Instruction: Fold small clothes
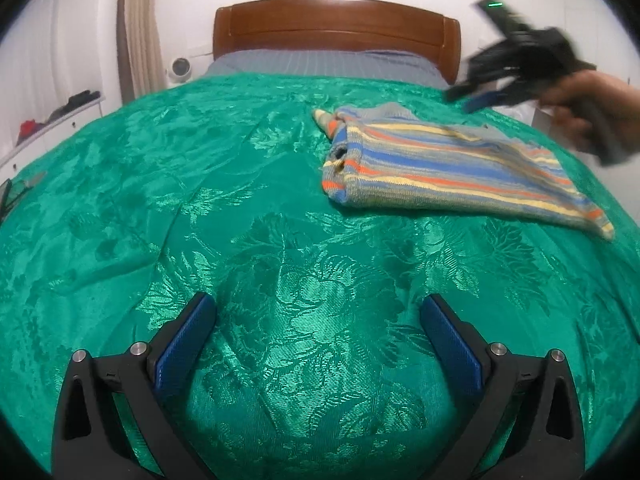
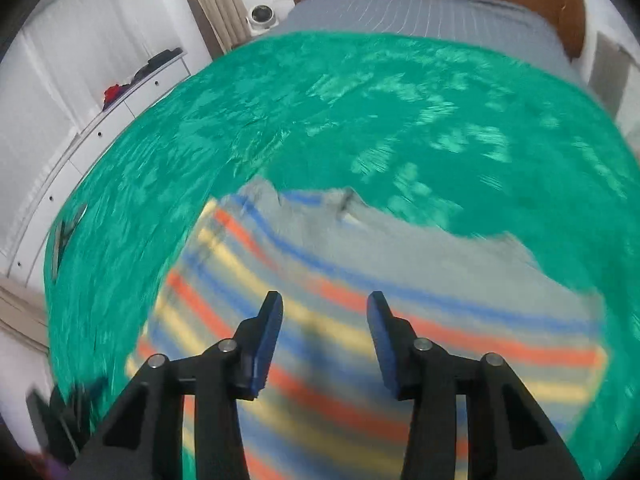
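Folded garment [image 1: 448, 160] on the bedspread [image 1: 200, 200], right of the bed's middle. Behind it, pillow end [image 1: 320, 62] and headboard [image 1: 336, 24]. Left of the bed, a low cabinet [image 1: 52, 128] against the wall. Above the garment's far right edge, right gripper [image 1: 476, 96].

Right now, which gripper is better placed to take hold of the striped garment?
Right, probably. The right gripper hangs directly above the striped garment, jaws open and empty. The left gripper is over bare green bedspread, apart from the garment.
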Available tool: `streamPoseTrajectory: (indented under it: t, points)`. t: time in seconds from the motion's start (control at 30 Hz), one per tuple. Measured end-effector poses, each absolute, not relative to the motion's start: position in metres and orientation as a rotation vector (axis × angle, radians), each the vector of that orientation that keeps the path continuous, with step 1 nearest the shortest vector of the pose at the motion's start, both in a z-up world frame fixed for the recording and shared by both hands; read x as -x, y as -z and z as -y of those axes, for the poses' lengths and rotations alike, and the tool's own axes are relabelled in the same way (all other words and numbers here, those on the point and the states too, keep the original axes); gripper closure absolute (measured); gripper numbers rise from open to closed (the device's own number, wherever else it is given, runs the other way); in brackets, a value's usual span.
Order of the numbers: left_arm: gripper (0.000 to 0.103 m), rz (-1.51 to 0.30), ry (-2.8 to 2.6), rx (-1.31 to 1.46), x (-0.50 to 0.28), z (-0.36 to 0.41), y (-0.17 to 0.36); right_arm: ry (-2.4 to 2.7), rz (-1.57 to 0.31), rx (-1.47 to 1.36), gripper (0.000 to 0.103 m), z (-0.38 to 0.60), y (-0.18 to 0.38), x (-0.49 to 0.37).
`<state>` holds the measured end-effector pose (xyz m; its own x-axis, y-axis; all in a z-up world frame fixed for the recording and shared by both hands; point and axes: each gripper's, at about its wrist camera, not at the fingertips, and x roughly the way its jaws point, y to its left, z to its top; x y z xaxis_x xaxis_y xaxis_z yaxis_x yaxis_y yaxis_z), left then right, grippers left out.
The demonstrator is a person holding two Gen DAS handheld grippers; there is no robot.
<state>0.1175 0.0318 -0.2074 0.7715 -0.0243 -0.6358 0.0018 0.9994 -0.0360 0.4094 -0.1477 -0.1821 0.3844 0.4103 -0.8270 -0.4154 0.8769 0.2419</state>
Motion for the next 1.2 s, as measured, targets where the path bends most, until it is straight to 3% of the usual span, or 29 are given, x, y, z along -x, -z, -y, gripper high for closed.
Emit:
streamPoseTrajectory:
  t: [0.13, 0.17, 0.2, 0.43, 0.47, 0.53, 0.6, 0.97, 1.07, 1.2]
  points:
    - [0.001, -0.684, 0.03, 0.05, -0.116, -0.034, 0.209, -0.539, -1.095, 0.013, 0.06, 0.113, 0.205, -0.439]
    - [0.001, -0.683, 0.031, 0.052, -0.116, -0.034, 0.209, -0.533, -1.106, 0.025, 0.069, 0.108, 0.212, -0.443]
    - [0.001, -0.682, 0.032, 0.053, -0.116, -0.034, 0.209, -0.523, -1.122, 0.045, 0.1, 0.103, 0.218, -0.448]
    - [0.001, -0.68, 0.032, 0.054, -0.115, -0.033, 0.209, -0.39, -1.103, 0.031, 0.099, 0.106, 0.229, -0.464]
    - [0.001, -0.679, 0.032, 0.055, -0.115, -0.033, 0.209, -0.397, -1.111, 0.013, 0.097, 0.109, 0.231, -0.466]
    - [0.001, -0.679, 0.031, 0.054, -0.115, -0.033, 0.209, -0.406, -1.118, -0.036, 0.081, 0.12, 0.227, -0.465]
    - [0.001, -0.679, 0.028, 0.05, -0.115, -0.033, 0.209, -0.397, -1.086, -0.08, 0.044, 0.138, 0.213, -0.456]
    - [0.001, -0.796, 0.027, 0.002, -0.117, -0.01, 0.185, -0.469, -0.827, -0.157, 0.03, 0.319, 0.15, -0.285]
    - [0.001, -0.776, 0.104, -0.006, -0.126, 0.019, 0.162, -0.473, -0.786, -0.128, 0.022, 0.37, 0.145, -0.226]
    - [0.001, -0.725, 0.25, -0.128, -0.149, 0.095, 0.133, -0.459, -0.791, -0.106, 0.021, 0.415, 0.149, -0.185]
